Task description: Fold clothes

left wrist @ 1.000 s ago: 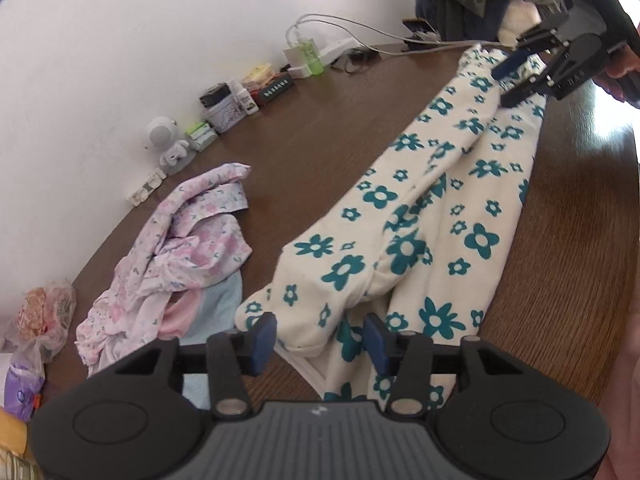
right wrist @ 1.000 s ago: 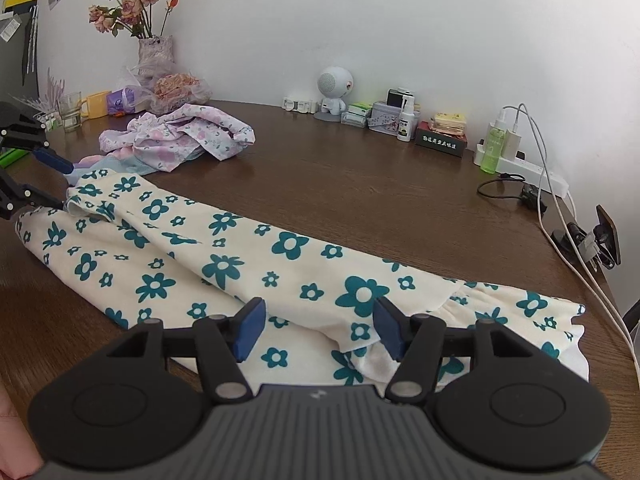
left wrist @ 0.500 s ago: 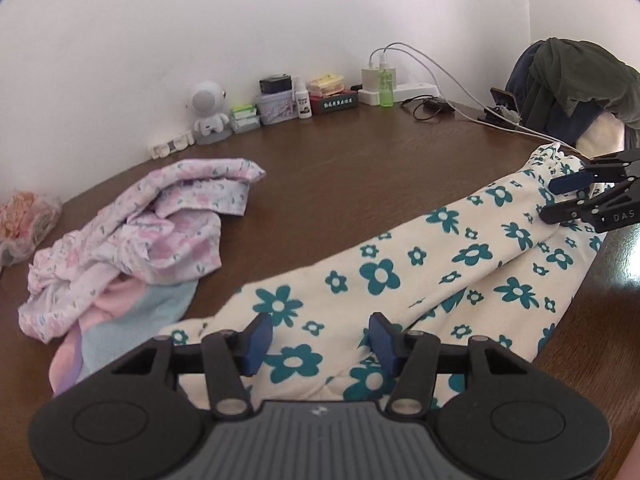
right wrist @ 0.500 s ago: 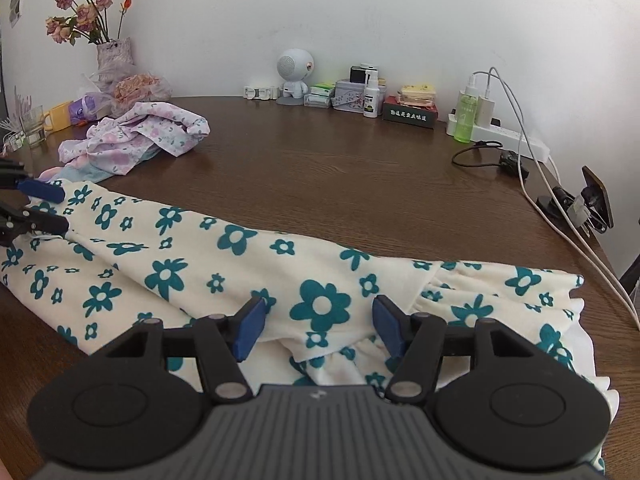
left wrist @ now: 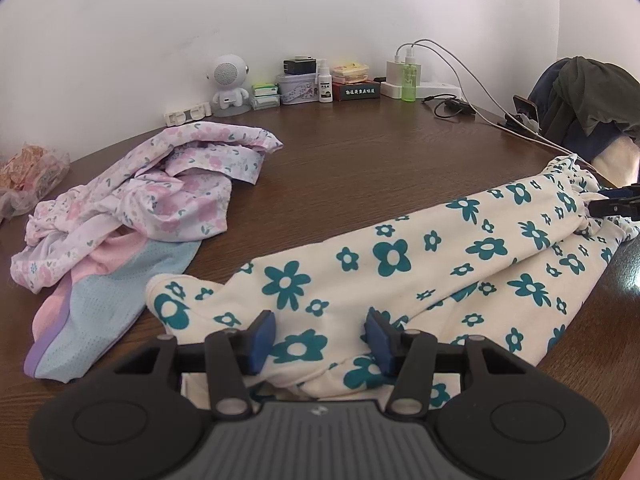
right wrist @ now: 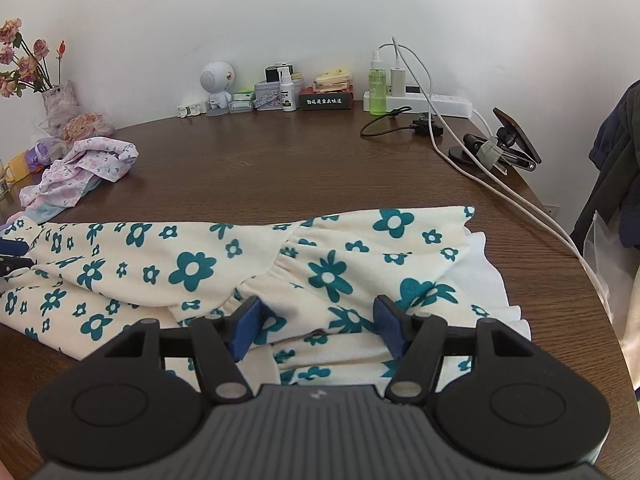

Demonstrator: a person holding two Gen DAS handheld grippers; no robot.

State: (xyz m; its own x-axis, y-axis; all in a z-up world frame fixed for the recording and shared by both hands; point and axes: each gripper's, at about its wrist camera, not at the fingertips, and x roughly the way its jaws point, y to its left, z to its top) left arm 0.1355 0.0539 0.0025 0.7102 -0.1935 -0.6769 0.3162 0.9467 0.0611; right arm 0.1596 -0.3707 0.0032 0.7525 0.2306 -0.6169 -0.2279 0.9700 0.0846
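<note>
A long cream dress with teal flowers (left wrist: 400,256) lies folded lengthwise across the brown table (left wrist: 360,152). My left gripper (left wrist: 320,338) is low over its narrow end, jaws open, cloth lying between the blue pads without being pinched. At the wide gathered end (right wrist: 320,272) my right gripper (right wrist: 319,330) also stands open over the fabric. Each gripper shows at the edge of the other's view: the right gripper (left wrist: 616,202) at the far right, the left gripper (right wrist: 12,256) at the far left.
A crumpled pink floral pile (left wrist: 160,200) with a pale blue and pink garment (left wrist: 100,304) lies left of the dress. Along the wall stand a white speaker figure (right wrist: 216,84), small boxes, a green bottle (right wrist: 377,92), a power strip with cables (right wrist: 436,100). A phone holder (right wrist: 504,140) sits at right.
The left view rolled level and the left gripper sank onto the dress's narrow end. The right gripper slid toward the wide gathered end. Both pairs of jaws look unchanged.
</note>
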